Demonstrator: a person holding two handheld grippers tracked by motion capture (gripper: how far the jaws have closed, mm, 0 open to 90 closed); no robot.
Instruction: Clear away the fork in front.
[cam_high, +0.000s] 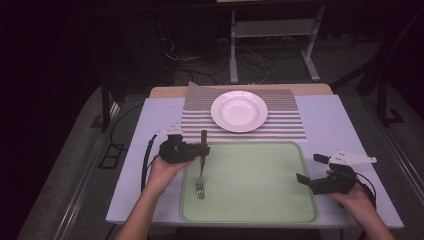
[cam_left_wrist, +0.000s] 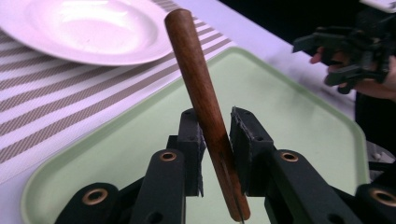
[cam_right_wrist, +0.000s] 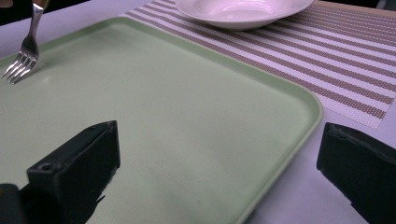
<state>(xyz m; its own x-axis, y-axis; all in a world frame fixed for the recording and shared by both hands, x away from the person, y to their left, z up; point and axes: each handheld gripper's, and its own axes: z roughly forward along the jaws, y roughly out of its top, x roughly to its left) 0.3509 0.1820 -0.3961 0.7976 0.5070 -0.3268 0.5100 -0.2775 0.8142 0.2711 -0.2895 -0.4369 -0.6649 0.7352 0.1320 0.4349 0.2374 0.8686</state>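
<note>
A fork (cam_high: 201, 165) with a brown wooden handle (cam_left_wrist: 198, 79) and metal tines (cam_right_wrist: 21, 63) hangs over the left part of the green tray (cam_high: 260, 200). My left gripper (cam_high: 202, 150) is shut on the handle, and its black jaws press both sides of the wood. The tines point down toward the tray's floor; whether they touch it is unclear. My right gripper (cam_high: 311, 168) is open at the tray's right edge, with nothing between its jaws. A white plate (cam_high: 239, 111) sits empty on the striped placemat (cam_high: 287, 117) behind the tray.
The tray (cam_right_wrist: 187, 121) lies on a white table top (cam_high: 345, 125). The placemat (cam_right_wrist: 345, 60) reaches the table's far edge. A metal frame and cables stand on the dark floor beyond. My right hand and gripper (cam_left_wrist: 355, 51) appear across the tray in the left gripper view.
</note>
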